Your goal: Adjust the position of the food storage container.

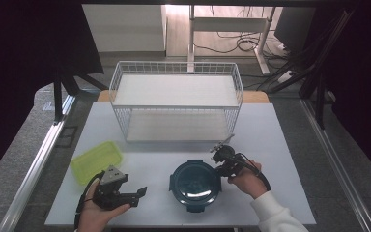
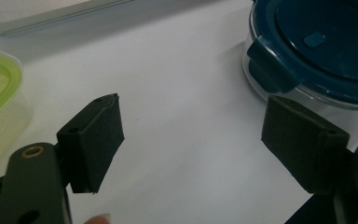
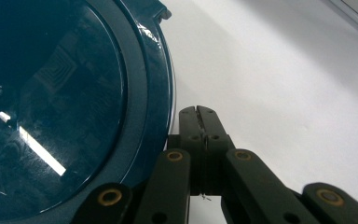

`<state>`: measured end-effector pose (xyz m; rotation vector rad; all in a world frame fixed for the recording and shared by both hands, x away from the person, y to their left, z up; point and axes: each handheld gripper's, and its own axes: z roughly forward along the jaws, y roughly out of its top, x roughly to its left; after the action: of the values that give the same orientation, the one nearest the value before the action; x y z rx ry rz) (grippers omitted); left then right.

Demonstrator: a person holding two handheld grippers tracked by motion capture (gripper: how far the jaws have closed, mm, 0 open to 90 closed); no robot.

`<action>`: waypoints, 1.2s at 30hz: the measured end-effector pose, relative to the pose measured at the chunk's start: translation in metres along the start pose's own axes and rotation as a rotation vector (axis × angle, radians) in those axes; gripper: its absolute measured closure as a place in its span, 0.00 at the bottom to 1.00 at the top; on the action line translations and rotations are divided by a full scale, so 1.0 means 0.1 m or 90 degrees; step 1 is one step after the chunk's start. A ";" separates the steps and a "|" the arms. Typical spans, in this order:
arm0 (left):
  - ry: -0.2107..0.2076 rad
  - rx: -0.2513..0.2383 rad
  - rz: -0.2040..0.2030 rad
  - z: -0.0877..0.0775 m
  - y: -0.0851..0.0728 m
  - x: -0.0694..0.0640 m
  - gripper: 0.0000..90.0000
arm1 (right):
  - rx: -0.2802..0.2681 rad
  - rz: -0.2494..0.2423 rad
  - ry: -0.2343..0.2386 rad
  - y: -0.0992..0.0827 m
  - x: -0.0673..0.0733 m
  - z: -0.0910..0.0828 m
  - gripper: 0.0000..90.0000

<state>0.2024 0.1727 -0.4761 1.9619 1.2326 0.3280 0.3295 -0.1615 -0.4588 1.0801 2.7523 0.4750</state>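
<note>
On the tabletop (image 1: 280,145) sits a round, dark-teal-lidded container (image 1: 194,186), lid up; right claw (image 3: 198,114) closed empty beside it, left claw (image 2: 191,140) open.

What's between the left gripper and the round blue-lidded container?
Nothing: bare white table separates the open left gripper from the container, seen in the high view and left gripper view.

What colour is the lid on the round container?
Dark teal blue lid; the left gripper view shows it best.
</note>
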 end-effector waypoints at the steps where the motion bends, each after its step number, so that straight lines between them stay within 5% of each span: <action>1: 0.000 0.001 0.000 0.00 0.00 0.00 0.22 | -0.002 -0.004 0.002 0.02 0.02 0.01 0.99; 10: 0.004 0.001 -0.005 -0.02 -0.01 0.03 0.22 | -0.032 0.000 0.043 0.02 0.00 0.05 0.99; 17: 0.006 0.002 -0.011 -0.03 -0.01 0.05 0.23 | -0.133 0.041 0.045 -0.10 -0.14 -0.17 0.99; 18: 0.009 0.002 -0.015 -0.02 -0.02 0.06 0.23 | -0.173 0.060 0.050 -0.18 -0.15 -0.27 0.99; 24: 0.011 0.001 -0.015 -0.02 -0.02 0.04 0.23 | -0.235 0.065 0.058 -0.48 -0.03 -0.36 0.97; 27: 0.014 0.000 -0.014 -0.03 -0.02 0.04 0.23 | -0.260 0.052 0.051 -0.58 0.00 -0.38 0.85; 28: 0.022 -0.001 -0.011 -0.04 -0.01 0.05 0.23 | -0.323 0.064 0.055 -0.73 0.01 -0.37 0.66; 29: 0.022 -0.001 -0.011 -0.04 -0.01 0.05 0.23 | -0.323 0.064 0.055 -0.73 0.01 -0.37 0.66; 30: 0.025 -0.004 -0.013 -0.06 -0.01 0.06 0.23 | -0.337 0.088 0.066 -0.84 -0.02 -0.33 0.48; 33: 0.028 -0.006 -0.016 -0.07 -0.01 0.07 0.23 | -0.342 0.105 0.052 -0.94 -0.06 -0.31 0.40; 36: 0.028 -0.007 -0.019 -0.07 -0.01 0.09 0.23 | -0.374 0.144 0.088 -1.06 -0.15 -0.29 0.34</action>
<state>0.2019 0.1836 -0.4739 1.9342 1.2835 0.3641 0.2664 -0.2517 -0.4676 1.2197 2.3407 1.3269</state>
